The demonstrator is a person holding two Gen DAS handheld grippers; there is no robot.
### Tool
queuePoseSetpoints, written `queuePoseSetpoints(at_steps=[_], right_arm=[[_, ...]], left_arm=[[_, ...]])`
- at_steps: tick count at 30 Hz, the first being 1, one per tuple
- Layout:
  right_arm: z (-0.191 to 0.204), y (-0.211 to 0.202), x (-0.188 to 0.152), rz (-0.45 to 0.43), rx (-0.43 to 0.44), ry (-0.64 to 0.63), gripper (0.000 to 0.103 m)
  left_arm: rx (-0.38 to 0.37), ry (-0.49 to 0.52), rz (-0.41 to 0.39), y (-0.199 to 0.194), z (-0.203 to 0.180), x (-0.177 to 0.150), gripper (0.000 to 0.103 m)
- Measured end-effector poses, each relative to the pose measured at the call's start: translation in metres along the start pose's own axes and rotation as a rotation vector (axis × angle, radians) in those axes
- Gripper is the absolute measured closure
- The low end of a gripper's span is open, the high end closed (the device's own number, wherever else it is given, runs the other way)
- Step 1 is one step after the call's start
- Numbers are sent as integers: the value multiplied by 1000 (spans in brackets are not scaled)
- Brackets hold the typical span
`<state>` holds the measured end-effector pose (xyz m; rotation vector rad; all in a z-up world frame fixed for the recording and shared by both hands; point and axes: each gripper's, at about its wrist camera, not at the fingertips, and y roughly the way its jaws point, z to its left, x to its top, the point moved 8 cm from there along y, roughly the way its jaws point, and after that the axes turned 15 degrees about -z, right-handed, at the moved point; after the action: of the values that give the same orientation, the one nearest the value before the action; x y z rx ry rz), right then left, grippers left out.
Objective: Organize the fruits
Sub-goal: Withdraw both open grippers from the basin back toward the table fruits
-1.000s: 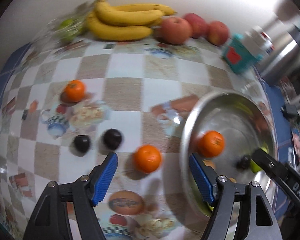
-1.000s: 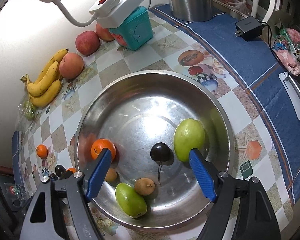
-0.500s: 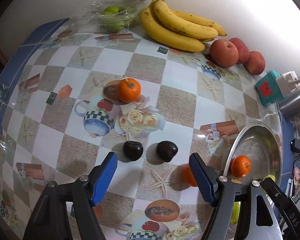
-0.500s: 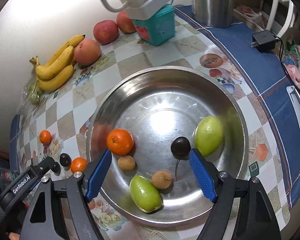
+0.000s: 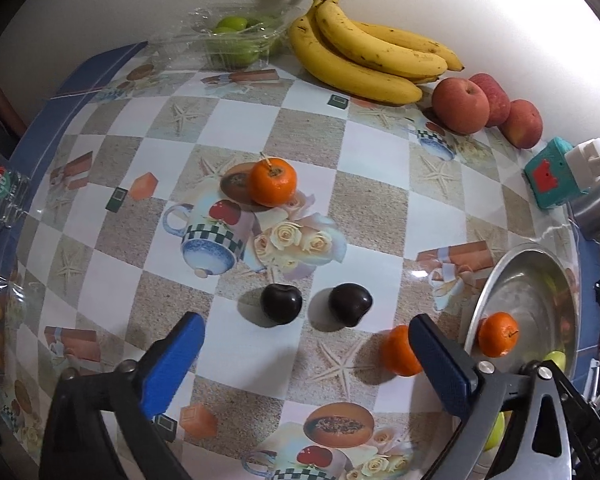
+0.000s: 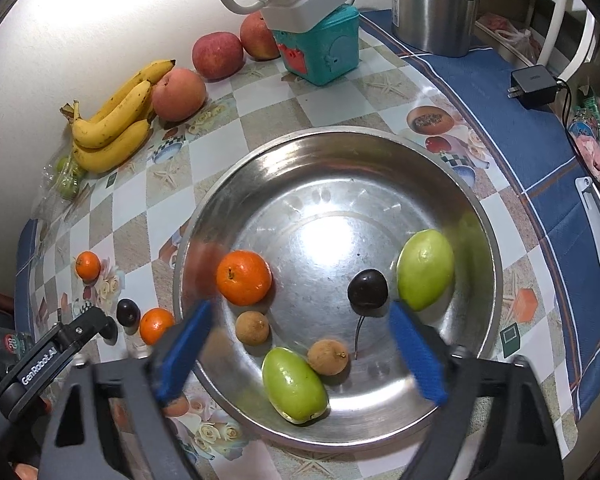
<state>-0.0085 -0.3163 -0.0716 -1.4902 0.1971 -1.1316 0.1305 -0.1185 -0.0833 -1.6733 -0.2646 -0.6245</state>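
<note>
1. Both tongs are standing spread wide, their jaws having just been opening, with nothing pinched: the left gripper (image 5: 306, 354) is hanging over the tablecloth (image 5: 312, 140), the right gripper (image 6: 300, 350) over the pan (image 6: 496, 280).
2. Between and just past the left jaws, two dark plums (image 5: 281, 304) (image 5: 350, 304) are lying side by side, slightly apart; one tangerine (image 5: 398, 352) is sitting beside the pan's rim, partly hidden by the right-hand pad, and another tangerine (image 5: 273, 182) is lying farther out.
3. Inside the pan, an orange (image 6: 244, 278), two longans (image 6: 252, 328) (image 6: 327, 357), a stemmed plum (image 6: 368, 287) and two green fruits (image 6: 294, 385) (image 6: 425, 275) are already resting.
4. Judging by this, sorting looks roughly half done: four small fruits remain loose.
5. The near green fruit is lying with its long axis running from upper left to lower right; the far one is tilting the opposite way.
6. Bananas (image 5: 364, 64) and apples (image 5: 462, 106) are waiting by the wall.
</note>
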Motion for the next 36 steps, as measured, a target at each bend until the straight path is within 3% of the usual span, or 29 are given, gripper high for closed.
queuePoseSetpoints(at_steps=[13, 21, 25, 36], right_arm=[[-2, 2, -1, -3, -15, -8, 6], [2, 5, -4, 11, 7, -2, 6], [11, 4, -4, 8, 39, -6, 6], [64, -10, 3, -67, 163, -85, 6]], left_arm=[[10, 28, 7, 1, -1, -2, 0], [19, 119, -24, -4, 0, 5, 0], [68, 121, -48, -9, 21, 13, 0], [151, -6, -122, -27, 95, 37, 0]])
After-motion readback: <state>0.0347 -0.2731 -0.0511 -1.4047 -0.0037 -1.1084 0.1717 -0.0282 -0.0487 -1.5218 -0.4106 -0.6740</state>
